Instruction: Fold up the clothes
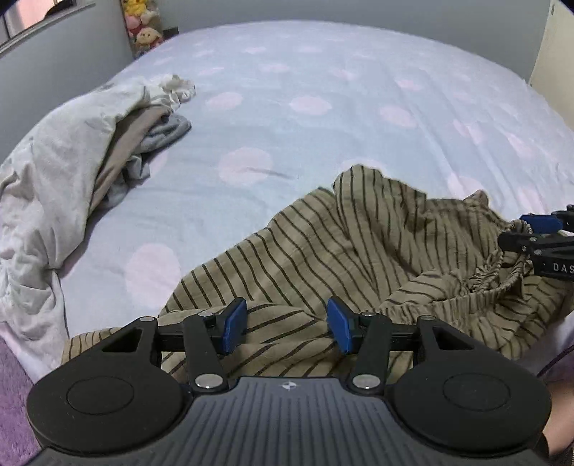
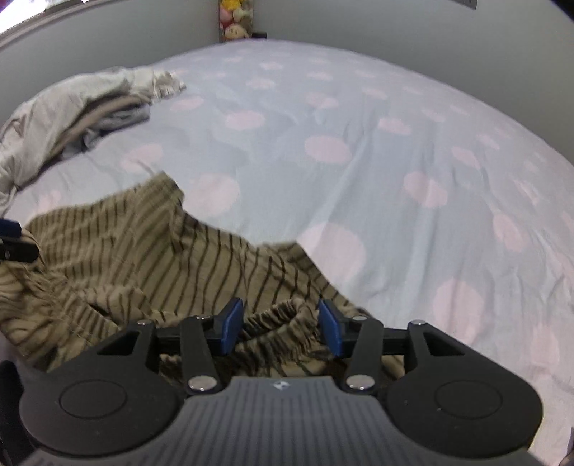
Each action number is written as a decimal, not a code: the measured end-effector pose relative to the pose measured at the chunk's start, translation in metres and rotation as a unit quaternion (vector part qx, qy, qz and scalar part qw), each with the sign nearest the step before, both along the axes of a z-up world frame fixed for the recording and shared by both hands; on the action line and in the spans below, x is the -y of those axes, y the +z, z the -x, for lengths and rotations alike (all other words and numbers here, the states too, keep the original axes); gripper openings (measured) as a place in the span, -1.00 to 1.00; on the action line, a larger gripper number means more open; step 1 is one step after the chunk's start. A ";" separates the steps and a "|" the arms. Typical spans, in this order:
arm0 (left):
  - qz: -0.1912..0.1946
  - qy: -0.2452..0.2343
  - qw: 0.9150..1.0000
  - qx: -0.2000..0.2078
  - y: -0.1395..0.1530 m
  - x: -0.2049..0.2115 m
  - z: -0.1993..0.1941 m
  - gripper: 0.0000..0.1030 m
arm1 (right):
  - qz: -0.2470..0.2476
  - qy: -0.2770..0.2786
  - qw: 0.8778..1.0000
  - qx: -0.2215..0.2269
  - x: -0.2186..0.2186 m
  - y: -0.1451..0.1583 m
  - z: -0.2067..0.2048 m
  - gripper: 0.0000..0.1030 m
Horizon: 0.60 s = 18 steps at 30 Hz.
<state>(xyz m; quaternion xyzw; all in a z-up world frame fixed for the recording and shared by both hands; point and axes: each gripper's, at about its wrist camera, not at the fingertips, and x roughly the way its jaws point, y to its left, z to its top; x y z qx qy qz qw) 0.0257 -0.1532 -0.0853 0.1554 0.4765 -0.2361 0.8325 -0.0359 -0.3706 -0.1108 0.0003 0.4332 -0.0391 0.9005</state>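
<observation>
The striped garment (image 1: 358, 247), tan with thin dark lines, lies crumpled on the near part of the bed (image 1: 323, 89), its gathered waistband (image 2: 283, 315) bunched at the end closest to the right camera and a folded peak of cloth standing up on its far side. The left gripper (image 1: 287, 324) hangs just above the garment's near edge with its blue pads (image 1: 235, 324) apart; striped cloth shows in the gap below them, but neither pad presses on it, so it grasps nothing. The right gripper (image 2: 281, 328) is over the waistband with its blue pads likewise spread; the ruffled band sits in the gap between them, and the pads do not pinch it, so this gripper too is released. In the left view the right gripper's tips appear at the garment's right side, beside a looped drawstring (image 1: 502, 265). Beyond the garment the bed's sheet, pale blue with pink dots, stretches bare to the wall (image 2: 358, 21). To the garment's far left lies a heap of pale clothes (image 1: 64, 157) with a grey piece (image 1: 168, 131) tucked at its edge. Far behind the garment, in the corner past the bed, stuffed toys (image 1: 141, 25) are stacked. A purple rug (image 1: 14, 405) shows at the garment's near left, below the bed's edge.
</observation>
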 end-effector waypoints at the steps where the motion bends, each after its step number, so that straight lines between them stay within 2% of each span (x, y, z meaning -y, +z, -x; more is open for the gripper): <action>1: -0.001 0.001 1.000 -0.011 -0.004 -0.001 -0.001 -0.09 | -0.001 -0.002 1.000 -0.008 0.001 -0.003 0.000 -0.10; 4: -0.006 0.005 0.999 -0.044 -0.015 -0.007 -0.001 -0.40 | -0.008 -0.002 1.000 -0.013 0.002 -0.004 0.009 -0.43; 8: -0.021 0.000 0.997 -0.075 -0.023 -0.014 0.011 -0.55 | -0.019 -0.007 0.999 -0.026 0.001 -0.001 0.026 -0.74; 18: -0.061 -0.017 0.990 -0.122 -0.035 -0.026 0.047 -0.56 | -0.046 -0.021 0.996 -0.076 -0.001 -0.010 0.073 -0.74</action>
